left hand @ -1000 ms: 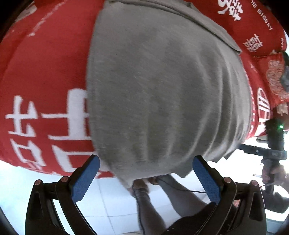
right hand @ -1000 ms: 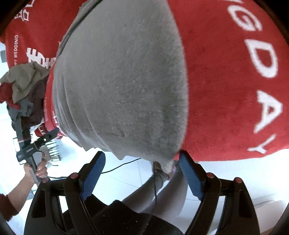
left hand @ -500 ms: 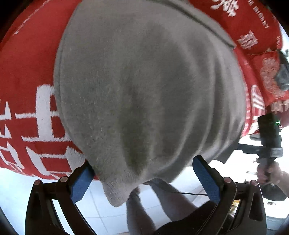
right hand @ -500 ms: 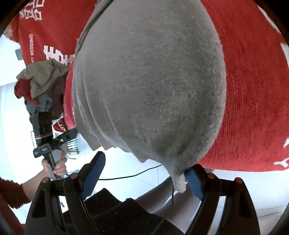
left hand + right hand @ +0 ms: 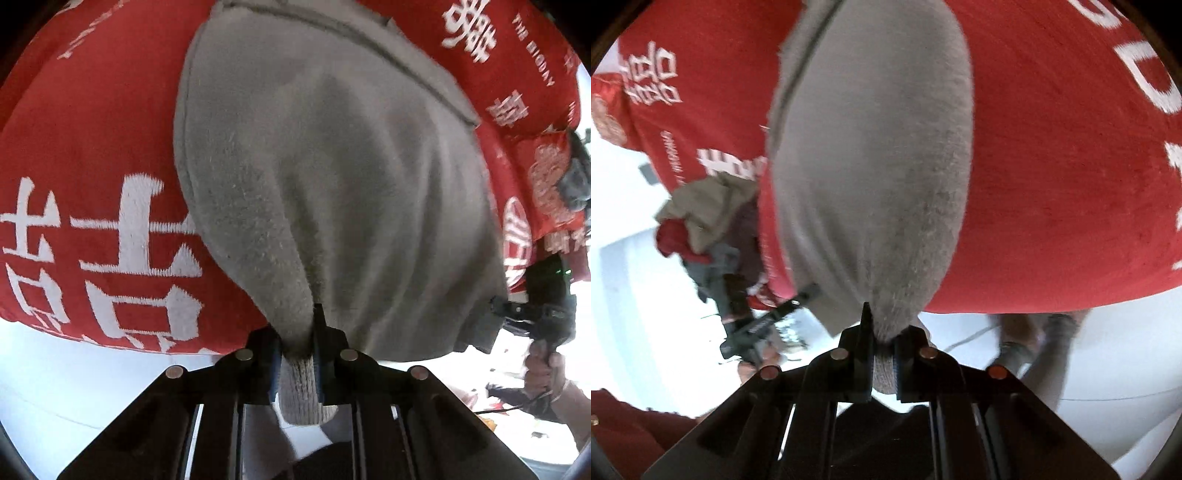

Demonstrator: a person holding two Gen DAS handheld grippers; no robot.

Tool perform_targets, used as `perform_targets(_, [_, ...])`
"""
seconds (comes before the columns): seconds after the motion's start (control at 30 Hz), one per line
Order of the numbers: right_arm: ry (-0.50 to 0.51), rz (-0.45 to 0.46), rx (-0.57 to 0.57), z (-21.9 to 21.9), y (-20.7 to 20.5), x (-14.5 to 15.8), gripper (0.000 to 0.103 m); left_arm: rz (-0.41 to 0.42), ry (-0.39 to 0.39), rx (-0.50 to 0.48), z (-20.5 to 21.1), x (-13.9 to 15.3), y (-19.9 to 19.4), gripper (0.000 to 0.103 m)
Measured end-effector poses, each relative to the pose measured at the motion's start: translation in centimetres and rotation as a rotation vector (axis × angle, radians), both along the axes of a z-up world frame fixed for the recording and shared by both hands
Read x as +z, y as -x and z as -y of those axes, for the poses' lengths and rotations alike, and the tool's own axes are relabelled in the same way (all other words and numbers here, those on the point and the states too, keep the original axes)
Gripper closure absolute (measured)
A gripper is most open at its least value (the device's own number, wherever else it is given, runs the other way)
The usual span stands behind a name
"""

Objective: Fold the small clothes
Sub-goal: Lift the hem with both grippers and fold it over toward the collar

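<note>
A grey knit garment point(image 5: 332, 184) lies spread on a red cloth with white lettering point(image 5: 92, 184). My left gripper point(image 5: 299, 350) is shut on its near left corner, the ribbed hem pinched between the blue pads. In the right wrist view the same grey garment point(image 5: 879, 166) runs away from me, and my right gripper point(image 5: 884, 354) is shut on its near right corner. The cloth is drawn into folds toward each grip. The other gripper shows at the edge of each view, the right one point(image 5: 543, 314) and the left one point(image 5: 746, 325).
A pile of crumpled clothes point(image 5: 701, 221), olive, red and dark, sits on the red cloth point(image 5: 1071, 184) to the left. White tiled floor point(image 5: 74, 369) and the person's legs point(image 5: 1034, 350) lie below the table edge.
Both grippers have gone from wide open to shut, each pinching a near corner of the grey garment. The cloth now bunches toward the jaws.
</note>
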State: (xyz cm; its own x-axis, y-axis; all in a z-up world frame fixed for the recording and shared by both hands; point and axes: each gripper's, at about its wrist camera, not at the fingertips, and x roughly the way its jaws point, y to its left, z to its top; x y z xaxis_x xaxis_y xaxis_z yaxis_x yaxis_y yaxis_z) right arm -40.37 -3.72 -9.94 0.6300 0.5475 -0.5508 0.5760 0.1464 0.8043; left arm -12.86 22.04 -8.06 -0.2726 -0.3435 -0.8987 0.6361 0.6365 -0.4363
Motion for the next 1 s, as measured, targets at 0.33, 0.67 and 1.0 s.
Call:
perform_targets(0.33, [-0.018,0.222,-0.183,2.4,-1.9,5.2,0.095,0.035,0.179,0.044,2.9,7.3,-5.2,0.088])
perform_targets(0.67, [0.004,0.367,-0.229,12.1,-8.7,9.7,0.095,0.139,0.231,0.19,10.7,10.7,-15.2,0.088])
perform_targets(1.0, [0.014,0.266,-0.226,26.6,-20.1,4.1,0.094,0.211,0.124,0.325,21.6,3.7,-25.0,0.088])
